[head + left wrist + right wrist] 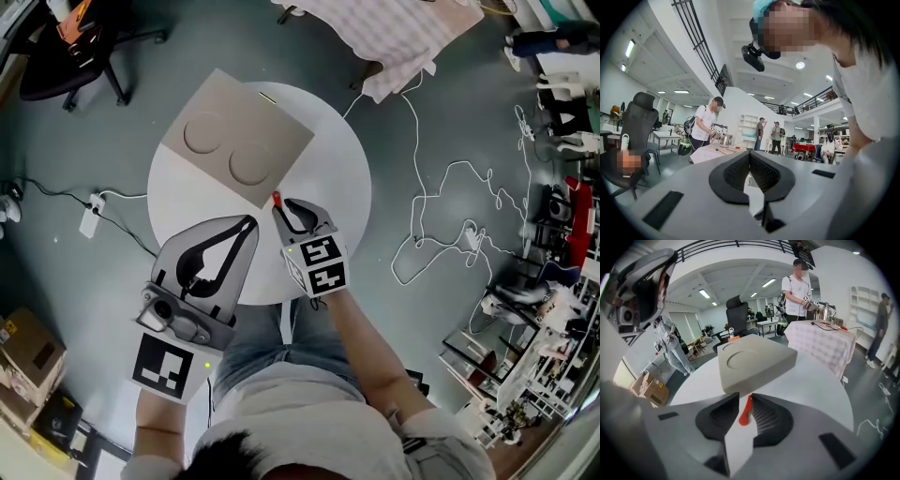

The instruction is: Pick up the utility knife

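Right gripper (746, 401) is clamped on the red utility knife (744, 412), over the white round table (187, 206), just short of the grey recessed block (239, 141). Left gripper (750, 157) has its jaws together, empty. Grasp looks made. Next move is probably a steady lift clear.

Left gripper (247, 225), right gripper (284, 208): grey shells, black ribbed jaw pads. White cube (317, 265) with black square markers fitted on each. Grey T-shirt (309, 412), blue jeans (267, 342) worn.

Beyond your jaws, the round white counter (187, 202) stands on a grey floor (450, 122). A black office chair (70, 56) sits far left of them, and a cloth-draped table (394, 37) ahead to the right.
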Tool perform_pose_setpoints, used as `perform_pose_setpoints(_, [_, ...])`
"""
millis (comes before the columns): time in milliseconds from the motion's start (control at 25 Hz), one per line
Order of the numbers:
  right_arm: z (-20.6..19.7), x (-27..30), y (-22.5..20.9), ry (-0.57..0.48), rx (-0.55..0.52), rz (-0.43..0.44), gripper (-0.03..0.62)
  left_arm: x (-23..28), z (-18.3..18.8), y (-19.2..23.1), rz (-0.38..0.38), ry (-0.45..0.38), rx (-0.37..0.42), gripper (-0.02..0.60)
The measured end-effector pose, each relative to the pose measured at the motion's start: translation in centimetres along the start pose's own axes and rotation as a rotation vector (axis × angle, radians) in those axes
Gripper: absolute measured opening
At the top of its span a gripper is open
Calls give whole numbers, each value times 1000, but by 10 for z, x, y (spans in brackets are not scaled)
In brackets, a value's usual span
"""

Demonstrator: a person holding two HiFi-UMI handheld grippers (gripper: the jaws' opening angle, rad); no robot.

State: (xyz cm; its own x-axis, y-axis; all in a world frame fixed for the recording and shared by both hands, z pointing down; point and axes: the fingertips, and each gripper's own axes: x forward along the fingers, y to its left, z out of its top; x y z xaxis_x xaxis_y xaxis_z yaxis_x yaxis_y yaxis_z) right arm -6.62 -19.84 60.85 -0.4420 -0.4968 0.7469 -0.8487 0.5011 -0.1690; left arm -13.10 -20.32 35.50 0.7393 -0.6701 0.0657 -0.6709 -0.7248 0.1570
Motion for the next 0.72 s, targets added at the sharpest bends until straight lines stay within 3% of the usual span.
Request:
perform_pose_setpoints(240, [-18,21,-6,101,-2,-86,89,-8,-5,5,17,15,-1,9])
perform_pose_setpoints(720, [-14,27,-1,155,-27,-165,91,-17,-9,13,48,18,-11,9])
